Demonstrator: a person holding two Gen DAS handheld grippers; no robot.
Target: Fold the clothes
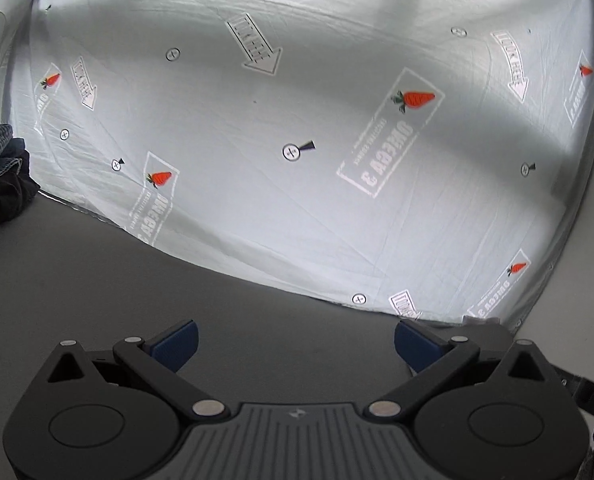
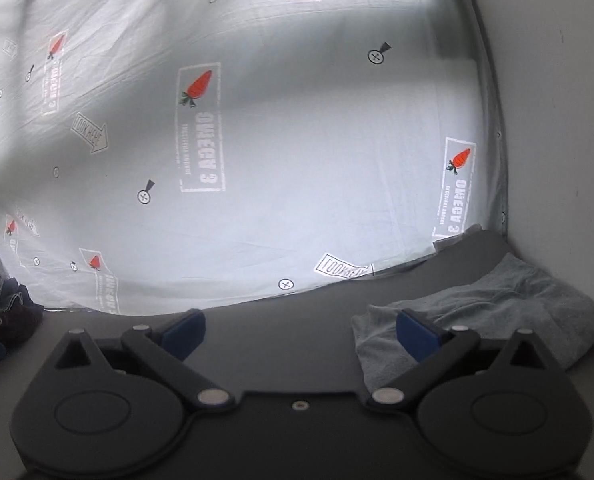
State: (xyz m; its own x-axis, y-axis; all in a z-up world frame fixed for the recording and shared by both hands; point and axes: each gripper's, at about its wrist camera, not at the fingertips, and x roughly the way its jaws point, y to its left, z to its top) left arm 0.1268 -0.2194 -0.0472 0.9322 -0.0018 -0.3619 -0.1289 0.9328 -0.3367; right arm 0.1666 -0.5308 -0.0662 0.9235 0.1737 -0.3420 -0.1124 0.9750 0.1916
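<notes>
Clothes [image 2: 497,312] beside sheet [image 2: 297,140] printed "LOOK HERE", "OMEGA 3".

Counted items, both wrist views:

- One pale grey bedsheet [image 1: 297,200] printed with orange carrots, arrows and crossed circles.
- One plain dark grey cover [image 1: 137,280] lying over its near part.
- One crumpled light grey knitted garment [image 2: 497,312], right wrist view.
- One heap of dark blue and checked clothes [image 1: 1,168]; separate pieces in it cannot be counted.
- Two black grippers, left [image 1: 295,344] and right [image 2: 301,334], each with two blue-padded fingers [image 1: 177,344].
</notes>
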